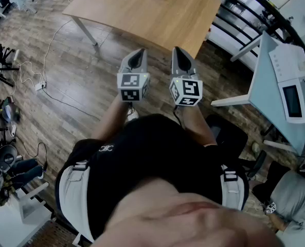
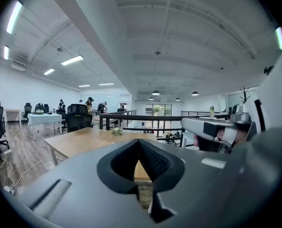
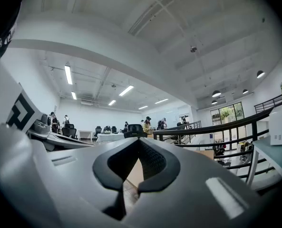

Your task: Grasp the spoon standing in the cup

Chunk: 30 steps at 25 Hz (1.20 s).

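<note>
Wood-plank floor and wooden table, head view: left gripper and right gripper side by side, short of the table. Left gripper view: jaws together, empty; small cup on the table, contents indistinct. Right gripper view: jaws together, empty.

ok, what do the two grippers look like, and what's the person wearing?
The left gripper and right gripper are light grey tapered shells with black inner pads. Each carries a cube of black-and-white square markers. The person wears a black top with pale grey straps.
</note>
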{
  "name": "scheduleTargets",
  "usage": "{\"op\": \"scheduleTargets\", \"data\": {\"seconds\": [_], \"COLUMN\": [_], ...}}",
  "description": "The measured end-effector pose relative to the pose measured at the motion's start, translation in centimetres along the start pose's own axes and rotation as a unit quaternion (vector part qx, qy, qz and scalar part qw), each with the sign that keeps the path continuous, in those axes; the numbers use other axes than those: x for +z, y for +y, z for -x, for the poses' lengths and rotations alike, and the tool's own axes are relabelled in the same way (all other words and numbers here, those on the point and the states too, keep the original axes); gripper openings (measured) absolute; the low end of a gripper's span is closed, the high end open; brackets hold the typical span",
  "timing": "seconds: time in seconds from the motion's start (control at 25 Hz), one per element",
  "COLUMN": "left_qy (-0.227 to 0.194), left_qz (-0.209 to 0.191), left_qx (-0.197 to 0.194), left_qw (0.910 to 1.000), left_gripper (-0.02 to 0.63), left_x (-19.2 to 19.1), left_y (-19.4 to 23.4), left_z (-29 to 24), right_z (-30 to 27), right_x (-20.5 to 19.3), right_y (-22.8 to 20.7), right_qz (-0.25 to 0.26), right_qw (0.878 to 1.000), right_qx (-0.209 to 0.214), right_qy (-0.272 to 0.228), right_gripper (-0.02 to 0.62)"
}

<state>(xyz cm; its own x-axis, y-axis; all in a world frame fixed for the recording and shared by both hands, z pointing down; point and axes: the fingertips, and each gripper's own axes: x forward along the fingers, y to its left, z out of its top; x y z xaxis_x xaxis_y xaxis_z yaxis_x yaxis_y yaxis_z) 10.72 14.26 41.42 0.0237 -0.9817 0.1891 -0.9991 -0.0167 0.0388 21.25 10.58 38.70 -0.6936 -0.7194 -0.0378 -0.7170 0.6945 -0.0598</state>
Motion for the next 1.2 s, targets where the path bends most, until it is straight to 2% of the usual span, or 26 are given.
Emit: {"op": "scheduleTargets", "data": {"seconds": [0.64, 1.2], "left_qy": [0.003, 0.0], "left_qz": [0.01, 0.018], "left_qx": [0.005, -0.004], "left_qw": [0.9999, 0.9998], "left_gripper": [0.012, 0.012], "left_x": [-0.7, -0.6], "left_y": [1.4, 5.8], "left_z": [0.8, 0.5], "right_z": [-0.8, -3.9], "right_x": [-1.2, -1.3], "right_y": [2.1, 5.0], "right_qz": [0.003, 0.005], "right_qw": [1.0, 1.0], "right_qx": [0.01, 0.001], "right_qy": [0.015, 0.015], "right_gripper": [-0.002, -0.002]}}
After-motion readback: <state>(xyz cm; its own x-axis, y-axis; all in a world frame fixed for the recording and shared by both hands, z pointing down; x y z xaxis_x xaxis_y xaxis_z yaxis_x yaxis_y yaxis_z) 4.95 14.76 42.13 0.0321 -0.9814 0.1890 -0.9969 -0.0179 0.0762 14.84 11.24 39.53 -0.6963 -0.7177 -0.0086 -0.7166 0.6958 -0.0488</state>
